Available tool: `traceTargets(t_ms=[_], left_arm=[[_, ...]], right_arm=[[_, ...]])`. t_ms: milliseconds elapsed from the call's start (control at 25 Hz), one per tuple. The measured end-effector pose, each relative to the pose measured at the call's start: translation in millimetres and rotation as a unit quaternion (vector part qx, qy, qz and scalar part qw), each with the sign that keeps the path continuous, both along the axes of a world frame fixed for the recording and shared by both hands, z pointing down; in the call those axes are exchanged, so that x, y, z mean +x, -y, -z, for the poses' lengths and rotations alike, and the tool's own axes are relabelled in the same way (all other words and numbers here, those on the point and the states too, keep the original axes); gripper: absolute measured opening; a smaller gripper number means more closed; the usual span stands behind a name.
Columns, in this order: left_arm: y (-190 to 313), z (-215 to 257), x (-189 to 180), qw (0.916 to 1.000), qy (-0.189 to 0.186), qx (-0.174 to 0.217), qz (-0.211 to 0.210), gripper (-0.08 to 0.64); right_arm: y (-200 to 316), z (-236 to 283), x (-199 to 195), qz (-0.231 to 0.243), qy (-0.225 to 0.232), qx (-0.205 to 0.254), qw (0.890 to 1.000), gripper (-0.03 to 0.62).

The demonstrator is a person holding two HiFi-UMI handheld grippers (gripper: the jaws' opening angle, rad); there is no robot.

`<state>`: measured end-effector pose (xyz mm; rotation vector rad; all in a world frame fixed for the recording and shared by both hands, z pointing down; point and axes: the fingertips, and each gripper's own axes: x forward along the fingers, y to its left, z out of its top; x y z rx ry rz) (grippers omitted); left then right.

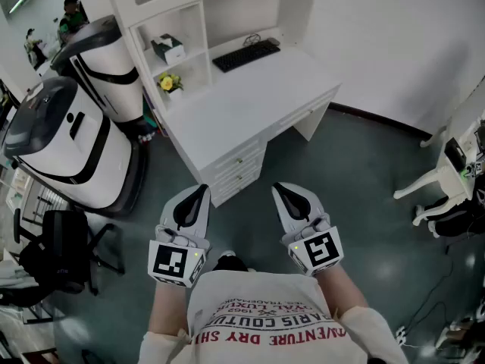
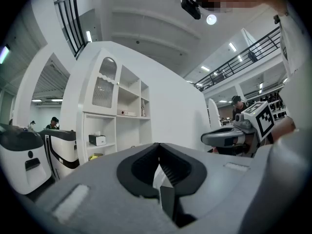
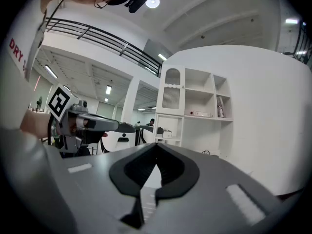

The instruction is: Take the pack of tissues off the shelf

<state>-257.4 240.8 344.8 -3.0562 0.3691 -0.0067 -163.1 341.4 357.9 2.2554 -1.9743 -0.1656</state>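
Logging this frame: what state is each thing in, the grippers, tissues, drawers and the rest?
left gripper: shut, empty.
right gripper: shut, empty.
pack of tissues: on the shelf, untouched.
drawers: closed.
keyboard: flat on the desk, at its back.
yellow flowers: upright in the compartment below the tissues.

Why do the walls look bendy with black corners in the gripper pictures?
Left gripper view: the wide lens bows the tall white shelf unit, darkens the corners. Right gripper view: same bulge; the round ceiling lamp glares. Head view: milder bend, even light.
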Motion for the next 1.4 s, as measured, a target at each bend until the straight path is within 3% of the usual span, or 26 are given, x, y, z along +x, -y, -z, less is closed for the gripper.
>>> traceTargets(t_ms=[600, 800, 880, 920, 1080, 1400], left_arm=[[5.0, -8.2, -8.0, 0.9999, 0.003, -0.013, 0.008, 0.006], [-5.4, -16.8, -1.6, 0.9991, -0.011, -0.041, -0.005, 0.012], [-1.9, -21.5, 2.7, 0.998, -0.019, -0.06, -0.001, 0.292], [2.8, -24.2, 4.6, 0.9977, -0.02, -0.064, 0.006, 0.344], [27.8, -30.2, 14.8, 0.9973, -0.015, -0.064, 0.035, 0.411], [97.6, -41.6, 67.2, 0.9966, -0.004, -0.069, 0.043, 0.411]], right_arm=[[-1.8, 3.7, 2.5, -0.025, 0.019, 0.016, 0.999, 0.0], [-11.4, -5.1, 14.4, -0.039, 0.032, 0.012, 0.999, 0.0], [-10.9, -8.4, 18.4, -0.042, 0.036, 0.009, 0.998, 0.0], [-9.5, -9.2, 19.9, -0.042, 0.037, 0.008, 0.998, 0.0], [4.7, -15.5, 30.4, -0.04, 0.04, 0.004, 0.998, 0.0], [71.5, -27.2, 84.8, -0.037, 0.042, -0.012, 0.998, 0.0]])
